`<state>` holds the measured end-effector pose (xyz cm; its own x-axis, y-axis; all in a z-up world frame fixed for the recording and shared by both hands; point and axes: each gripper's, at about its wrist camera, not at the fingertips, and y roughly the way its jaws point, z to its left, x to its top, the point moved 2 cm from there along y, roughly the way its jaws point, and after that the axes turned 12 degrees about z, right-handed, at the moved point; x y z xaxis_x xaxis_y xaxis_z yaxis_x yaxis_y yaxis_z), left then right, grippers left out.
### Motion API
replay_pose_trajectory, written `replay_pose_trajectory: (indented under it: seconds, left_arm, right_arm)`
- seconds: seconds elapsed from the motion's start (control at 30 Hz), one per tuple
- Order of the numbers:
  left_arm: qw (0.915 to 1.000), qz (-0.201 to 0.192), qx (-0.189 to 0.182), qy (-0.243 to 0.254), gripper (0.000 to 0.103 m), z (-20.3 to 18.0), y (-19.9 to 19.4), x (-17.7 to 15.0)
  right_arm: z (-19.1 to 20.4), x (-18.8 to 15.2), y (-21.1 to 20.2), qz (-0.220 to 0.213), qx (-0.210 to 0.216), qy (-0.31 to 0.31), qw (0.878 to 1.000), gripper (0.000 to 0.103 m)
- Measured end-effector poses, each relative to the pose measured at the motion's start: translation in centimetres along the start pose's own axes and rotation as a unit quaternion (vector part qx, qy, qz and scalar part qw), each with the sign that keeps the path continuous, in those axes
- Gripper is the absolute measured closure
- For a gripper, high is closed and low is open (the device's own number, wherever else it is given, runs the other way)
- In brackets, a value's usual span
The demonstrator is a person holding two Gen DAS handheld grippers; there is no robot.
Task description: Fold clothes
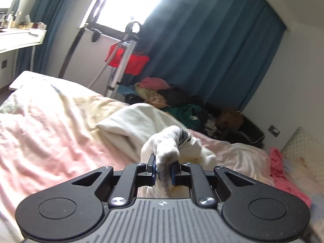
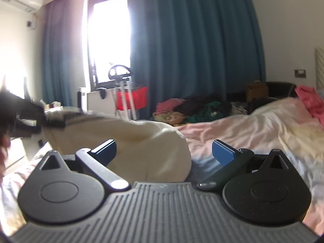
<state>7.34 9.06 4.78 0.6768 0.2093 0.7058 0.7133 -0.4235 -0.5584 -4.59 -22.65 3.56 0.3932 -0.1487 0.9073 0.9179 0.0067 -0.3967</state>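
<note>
Two grippers are at work over the bed (image 1: 50, 125), which we see covered in a rumpled pink and cream sheet. Our left gripper (image 1: 163, 167) has its jaws pinching a bunched fold of the cream garment (image 1: 129, 121), with a white, grey-marked wad of fabric pushed up between the blue pads; the rest of that garment trails away across the sheet toward the far side of the bed. Our right gripper (image 2: 164, 151) hovers with its jaws spread wide, holding nothing, and the cream garment (image 2: 129, 139) lies just beyond and between its blue pads, a rounded mound lifted at its left end, where the blurred dark shape of the other gripper shows. Beyond the bed we see a pile of mixed clothes (image 2: 194, 109) on the floor, a stand hung with a red cloth (image 1: 129, 60), teal curtains (image 1: 202, 50) and a bright window (image 2: 109, 40).
</note>
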Motion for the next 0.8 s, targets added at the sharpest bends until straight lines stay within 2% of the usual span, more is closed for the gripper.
replay_pose_trajectory:
  seconds: [0.13, 0.37, 0.47, 0.53, 0.57, 0.6, 0.73, 0.8]
  left_arm:
    - [0.9995, 0.005, 0.003, -0.032, 0.089, 4.2, -0.9, -0.7]
    - [0.9996, 0.017, 0.019, -0.01, 0.089, 6.6, 0.7, -1.1]
    - [0.9996, 0.019, 0.018, -0.006, 0.089, 6.8, 2.2, -0.7]
    - [0.9995, 0.021, 0.013, -0.019, 0.089, 6.8, 2.8, -0.4]
    - [0.9994, 0.021, 0.012, -0.023, 0.089, 6.9, 2.9, -0.3]
    - [0.9993, 0.022, 0.01, -0.028, 0.089, 7.0, 3.1, -0.3]
    - [0.9993, 0.028, 0.009, -0.024, 0.088, 7.0, 4.3, 0.1]
    - [0.9994, 0.028, 0.009, -0.02, 0.088, 7.2, 4.7, 0.3]
  right_arm:
    - [1.9, 1.3, 0.1, 0.066, 0.014, -0.007, 0.998, 0.004]
    - [4.2, -1.9, 2.6, 0.158, -0.003, -0.05, 0.986, 0.006]
    - [4.0, -5.2, 4.8, 0.186, -0.016, -0.041, 0.982, 0.019]
    - [3.1, -7.1, 6.8, 0.216, -0.01, -0.013, 0.976, 0.041]
    - [2.7, -7.8, 7.7, 0.228, 0.0, -0.002, 0.974, 0.047]
    - [2.3, -8.2, 8.5, 0.23, 0.01, 0.004, 0.973, 0.055]
    - [2.1, -8.7, 10.6, 0.204, 0.018, -0.005, 0.979, 0.056]
    - [1.8, -8.9, 11.5, 0.191, 0.002, 0.003, 0.982, 0.056]
